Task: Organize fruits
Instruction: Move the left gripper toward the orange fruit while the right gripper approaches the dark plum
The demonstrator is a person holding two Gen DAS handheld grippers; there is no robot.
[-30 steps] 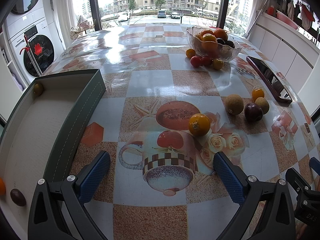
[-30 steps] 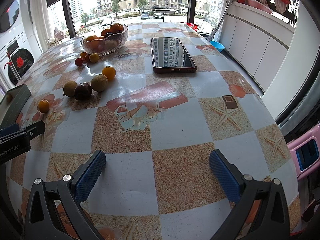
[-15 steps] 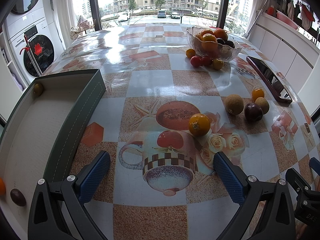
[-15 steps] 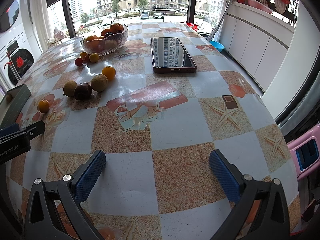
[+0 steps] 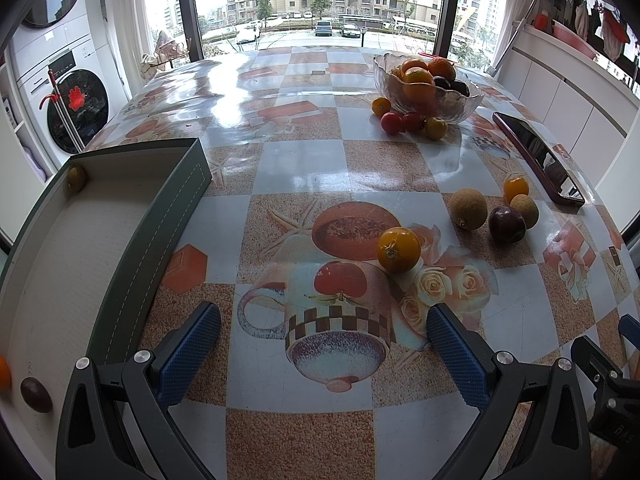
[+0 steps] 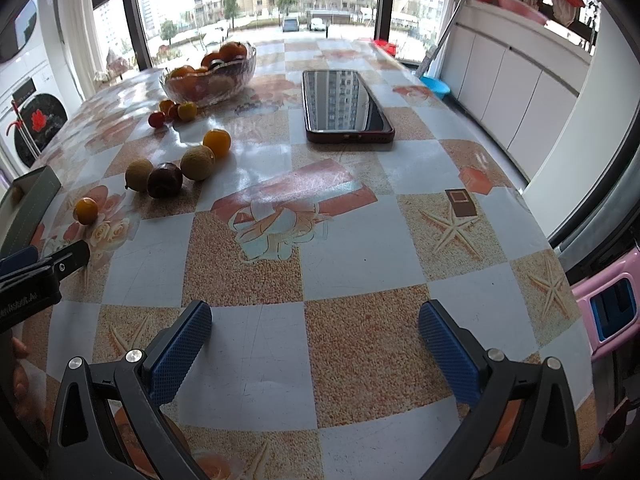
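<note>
I see a table (image 5: 320,152) under a glossy checked cloth printed with cups and starfish. Along its left edge sits a green-walled tray (image 5: 132,264), which holds a yellowish fruit (image 5: 77,178) in its far corner and a dark fruit (image 5: 36,395) beside an orange one (image 5: 3,372) at its near end. Toward the far right corner stands a glass bowl (image 5: 426,94) heaped with fruit, with four small tomatoes (image 5: 408,121) just in front of it. A phone (image 6: 346,106) lies face up near the right edge. Mid-table, a plum (image 5: 507,224) sits touching two tan fruits (image 5: 469,208), with a small orange fruit (image 5: 516,188) just behind. A yellow tomato (image 5: 399,249) lies alone, nearer my left gripper (image 5: 323,350), whose blue pads (image 5: 188,354) are spread wide apart and hold nothing. My right gripper (image 6: 316,354) is likewise wide apart and grips nothing, over bare cloth.
</note>
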